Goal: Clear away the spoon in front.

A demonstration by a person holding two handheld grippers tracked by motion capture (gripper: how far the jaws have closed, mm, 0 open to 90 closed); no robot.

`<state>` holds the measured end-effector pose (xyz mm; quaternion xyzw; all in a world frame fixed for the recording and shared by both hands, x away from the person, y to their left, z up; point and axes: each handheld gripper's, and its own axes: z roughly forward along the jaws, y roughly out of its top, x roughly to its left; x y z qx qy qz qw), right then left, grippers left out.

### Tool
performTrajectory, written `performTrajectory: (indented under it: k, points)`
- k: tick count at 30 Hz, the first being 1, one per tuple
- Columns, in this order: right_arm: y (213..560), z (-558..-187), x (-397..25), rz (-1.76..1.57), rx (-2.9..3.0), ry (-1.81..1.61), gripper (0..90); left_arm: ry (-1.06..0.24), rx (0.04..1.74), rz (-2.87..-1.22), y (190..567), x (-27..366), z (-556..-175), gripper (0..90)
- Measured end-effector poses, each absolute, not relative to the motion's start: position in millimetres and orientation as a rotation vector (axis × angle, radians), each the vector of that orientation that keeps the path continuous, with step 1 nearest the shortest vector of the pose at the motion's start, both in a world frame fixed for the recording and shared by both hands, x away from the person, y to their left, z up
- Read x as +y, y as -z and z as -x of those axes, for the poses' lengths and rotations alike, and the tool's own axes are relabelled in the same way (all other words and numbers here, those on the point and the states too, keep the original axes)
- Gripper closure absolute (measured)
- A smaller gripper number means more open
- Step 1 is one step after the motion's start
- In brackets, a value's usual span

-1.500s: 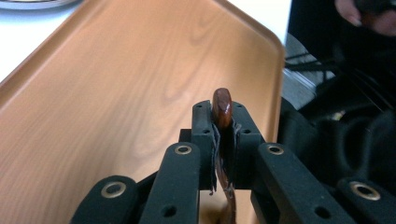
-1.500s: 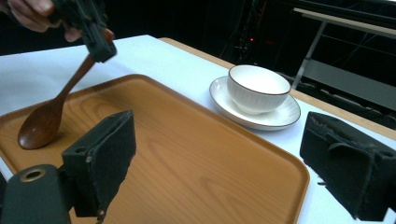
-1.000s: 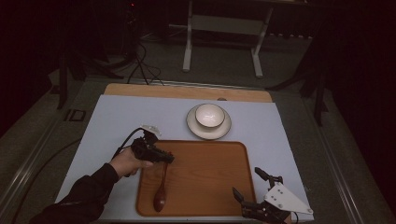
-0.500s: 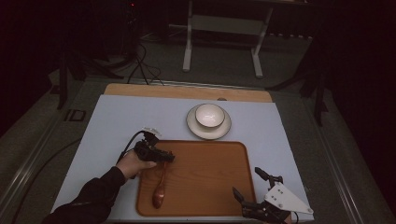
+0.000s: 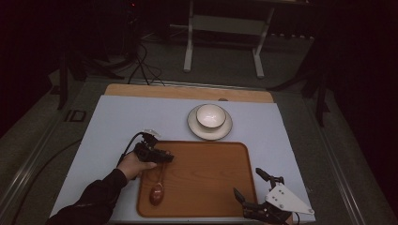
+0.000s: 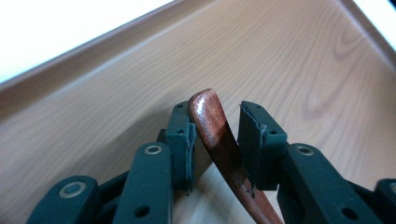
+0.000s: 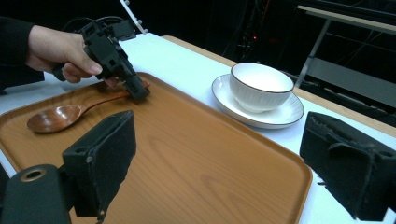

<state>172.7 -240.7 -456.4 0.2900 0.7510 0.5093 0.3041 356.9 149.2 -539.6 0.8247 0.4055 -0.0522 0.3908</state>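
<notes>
We log the left gripper (image 5: pixel 165 158) with jaws closed around the handle tip of the wooden spoon (image 5: pixel 157 191), which lies on the wooden tray (image 5: pixel 206 183). The right gripper (image 5: pixel 251 190), jaws spread, rests at the tray's near right corner.

Spoon (image 6: pixel 215 135) seen as glossy dark wood; tray (image 5: pixel 206 187) as matt grained wood; bowl (image 5: pixel 210 116) and saucer (image 5: pixel 224 131) as glazed ceramic; left claw (image 6: pixel 215 140) as matt plastic.
</notes>
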Motion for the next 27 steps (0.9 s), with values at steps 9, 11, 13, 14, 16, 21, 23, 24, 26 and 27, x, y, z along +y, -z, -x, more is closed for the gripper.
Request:
performTrajectory:
  k: [9,11,13,14,16,21,23,24,26,27]
  points:
    - [456,-173,-241,-0.767,1.991,-1.348,10.7,0.024,1.02,-2.113,533,151,-356,59.3]
    - [456,-173,-241,-0.765,1.992,-1.348,10.6,-0.002,1.032,-2.11,531,152,-356,62.6]
    - [456,-173,-240,-0.765,1.993,-1.349,10.6,-0.005,1.021,-2.107,528,152,-355,67.8]
    - [456,-173,-240,-0.765,1.991,-1.348,10.7,0.0,1.016,-2.108,527,151,-354,71.0]
    - [456,-173,-240,-0.765,1.991,-1.35,10.7,0.018,1.009,-2.109,526,148,-352,80.0]
    - [456,-172,-240,-0.764,1.993,-1.349,10.6,0.059,0.967,-2.142,527,137,-347,88.8]
    - [456,-173,-240,-0.764,1.995,-1.348,10.7,0.065,0.959,-2.157,530,132,-345,88.9]
    - [456,-173,-240,-0.764,1.995,-1.348,10.7,0.06,0.95,-2.172,531,130,-345,88.8]
    - [456,-173,-240,-0.766,1.995,-1.348,10.7,0.063,0.947,-2.185,533,127,-345,88.8]
    - [456,-173,-240,-0.767,1.996,-1.347,10.7,0.052,0.948,-2.194,533,126,-345,88.9]
